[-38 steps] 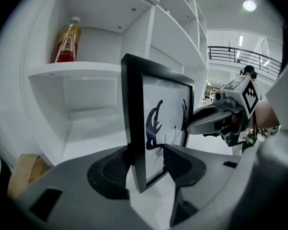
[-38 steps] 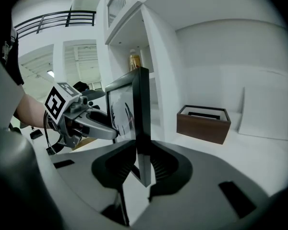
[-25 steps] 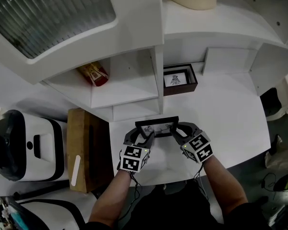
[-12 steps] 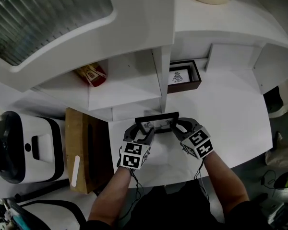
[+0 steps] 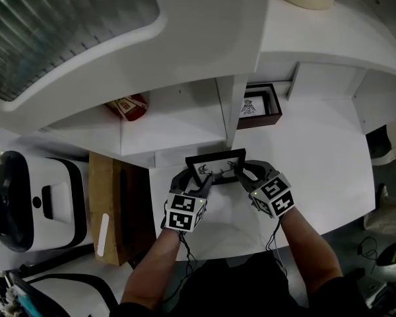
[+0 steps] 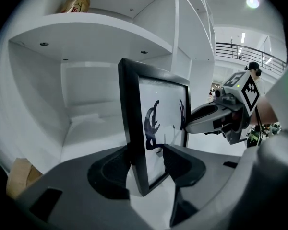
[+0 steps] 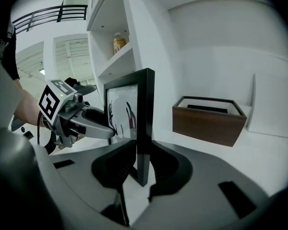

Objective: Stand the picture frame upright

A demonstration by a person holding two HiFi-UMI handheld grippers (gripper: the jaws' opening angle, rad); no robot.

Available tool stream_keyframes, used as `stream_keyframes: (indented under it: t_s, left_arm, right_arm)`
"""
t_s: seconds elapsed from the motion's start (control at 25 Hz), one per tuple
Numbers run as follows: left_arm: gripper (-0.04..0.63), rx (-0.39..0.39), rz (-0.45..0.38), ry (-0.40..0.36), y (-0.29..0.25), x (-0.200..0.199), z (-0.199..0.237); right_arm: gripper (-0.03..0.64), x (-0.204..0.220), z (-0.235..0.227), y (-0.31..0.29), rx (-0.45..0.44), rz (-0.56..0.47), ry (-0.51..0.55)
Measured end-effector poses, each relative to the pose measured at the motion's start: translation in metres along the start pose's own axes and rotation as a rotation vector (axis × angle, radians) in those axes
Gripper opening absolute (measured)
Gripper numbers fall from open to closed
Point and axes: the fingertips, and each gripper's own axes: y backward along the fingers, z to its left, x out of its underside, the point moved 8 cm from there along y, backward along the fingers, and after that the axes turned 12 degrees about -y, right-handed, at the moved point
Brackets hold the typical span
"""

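Note:
A black picture frame (image 5: 215,166) with an antler print stands upright on its lower edge, just above or on the white tabletop (image 5: 317,150), in front of the shelf unit. My left gripper (image 5: 203,185) is shut on its left side; the frame (image 6: 153,138) sits edge-on between that gripper's (image 6: 146,164) pads. At the other side my right gripper (image 5: 243,177) is shut on the frame (image 7: 137,114), which is pinched between this gripper's (image 7: 143,164) pads. Each gripper shows in the other's view: the right gripper (image 6: 204,121) and the left gripper (image 7: 91,123).
A dark wooden box frame (image 5: 259,106) stands in the cubby behind, also seen as the wooden box (image 7: 209,119). A red packet (image 5: 129,105) lies on the left shelf. A wooden board (image 5: 109,203) and a white appliance (image 5: 33,197) sit to the left.
Both grippers have carried the frame slightly toward the shelf unit, and its face shows more from above. Both grips are unchanged.

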Motion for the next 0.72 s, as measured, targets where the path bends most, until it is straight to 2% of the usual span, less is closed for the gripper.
stream_keyframes:
  t_s: [0.72]
  left_arm:
    - [0.219, -0.004, -0.009, 0.002, -0.01, -0.007, 0.008]
  right_arm:
    - [0.083, -0.009, -0.011, -0.007, -0.024, 0.0, -0.009]
